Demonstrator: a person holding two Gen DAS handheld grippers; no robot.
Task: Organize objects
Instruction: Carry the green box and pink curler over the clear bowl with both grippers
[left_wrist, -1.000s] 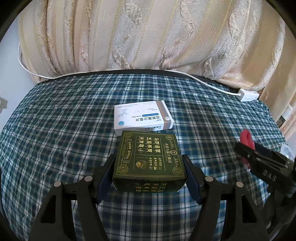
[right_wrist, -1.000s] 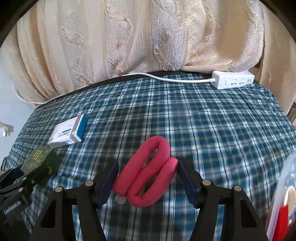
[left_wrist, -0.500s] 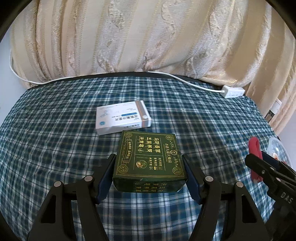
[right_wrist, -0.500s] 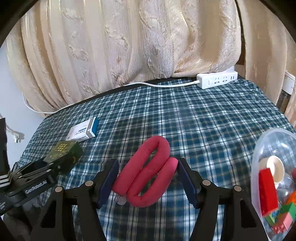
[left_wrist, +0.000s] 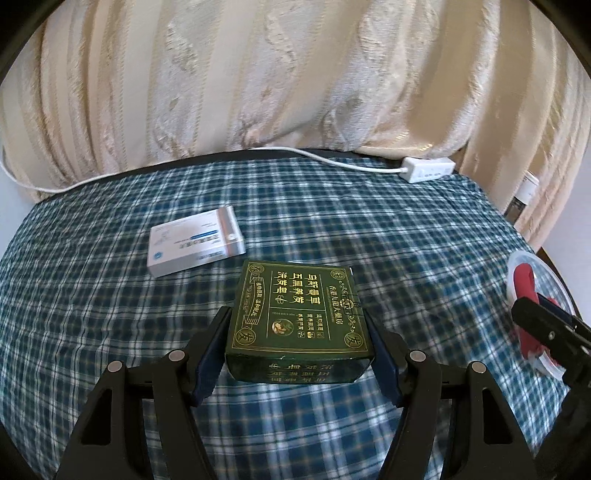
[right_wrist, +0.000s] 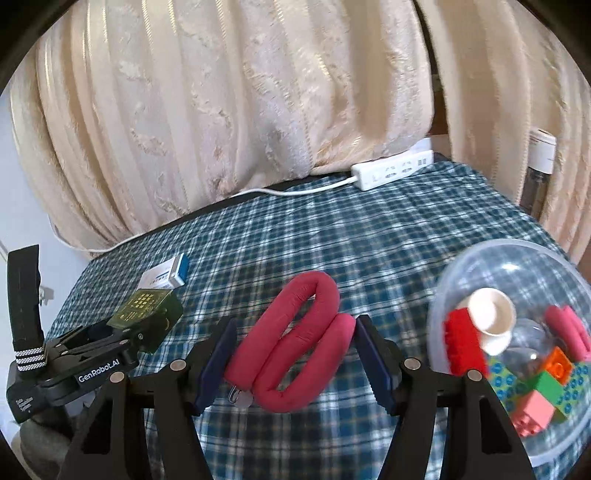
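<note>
My left gripper (left_wrist: 299, 347) is shut on a dark green box (left_wrist: 299, 314) with gold print, held above the checked cloth. A white and blue box (left_wrist: 195, 245) lies on the cloth beyond it to the left. My right gripper (right_wrist: 291, 354) is shut on a folded pink foam roll (right_wrist: 295, 343), its pads pressing both sides. In the right wrist view the left gripper (right_wrist: 147, 325) with the green box (right_wrist: 147, 306) shows at the left. A clear plastic bowl (right_wrist: 480, 266) at the right holds toy bricks (right_wrist: 465, 343), a white cup and a second pink piece.
The round table has a blue checked cloth (left_wrist: 369, 221). A white power strip (right_wrist: 391, 170) and its cable lie along the far edge under a cream curtain (right_wrist: 258, 92). A bottle (right_wrist: 537, 166) stands behind the curtain at the right.
Both grippers have moved to the right with their loads. The white and blue box has slid left in view, and the clear bowl has come into the right wrist view.
</note>
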